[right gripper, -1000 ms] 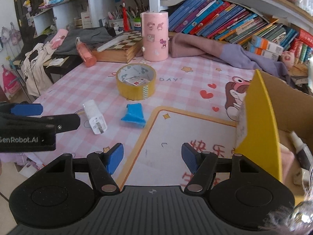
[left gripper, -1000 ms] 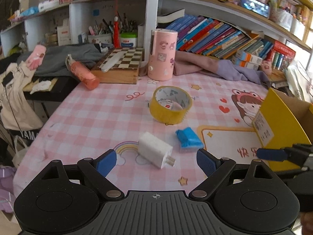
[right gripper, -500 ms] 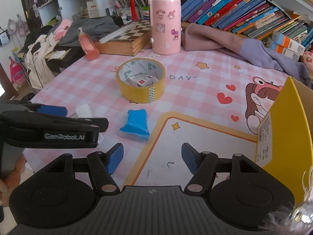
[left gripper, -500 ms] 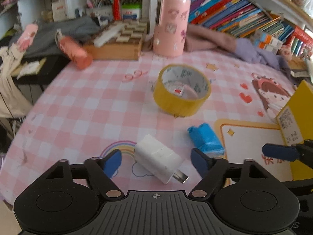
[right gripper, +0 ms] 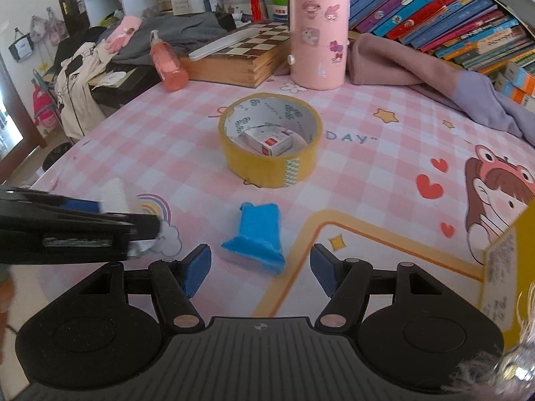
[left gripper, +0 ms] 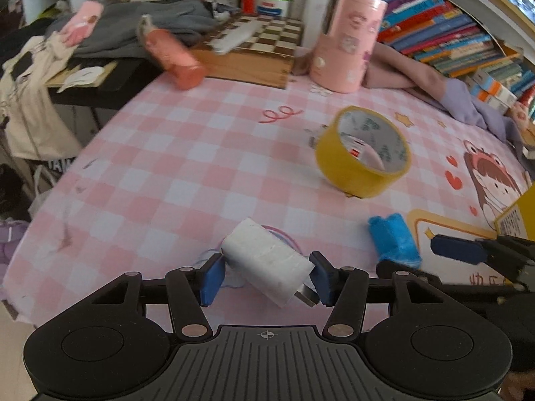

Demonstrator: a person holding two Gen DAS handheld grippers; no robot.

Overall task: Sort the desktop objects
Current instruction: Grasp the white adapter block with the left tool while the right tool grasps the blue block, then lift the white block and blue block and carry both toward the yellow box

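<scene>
A white charger plug (left gripper: 267, 264) lies slantwise on the pink checked tablecloth, between the blue pads of my left gripper (left gripper: 265, 277). Its jaws are closing and the pads stand right at the plug's two ends. The right wrist view shows that gripper (right gripper: 77, 230) as a dark bar at the left, with the plug (right gripper: 115, 195) behind it. A crumpled blue packet (right gripper: 259, 234) lies just ahead of my right gripper (right gripper: 260, 270), which is open and empty. The same packet (left gripper: 394, 240) and a right finger (left gripper: 458, 250) show in the left wrist view.
A yellow tape roll (right gripper: 271, 147) with a small white box (right gripper: 267, 142) inside sits mid-table. Behind it stand a pink canister (right gripper: 317, 30), a chessboard box (right gripper: 247, 53) and an orange bottle (right gripper: 167, 63). A yellow cardboard box (right gripper: 501, 267) stands at the right. The table edge runs along the left.
My left gripper came forward and down over the white plug and its jaws narrowed around it. My right gripper moved up to the blue packet without changing its opening.
</scene>
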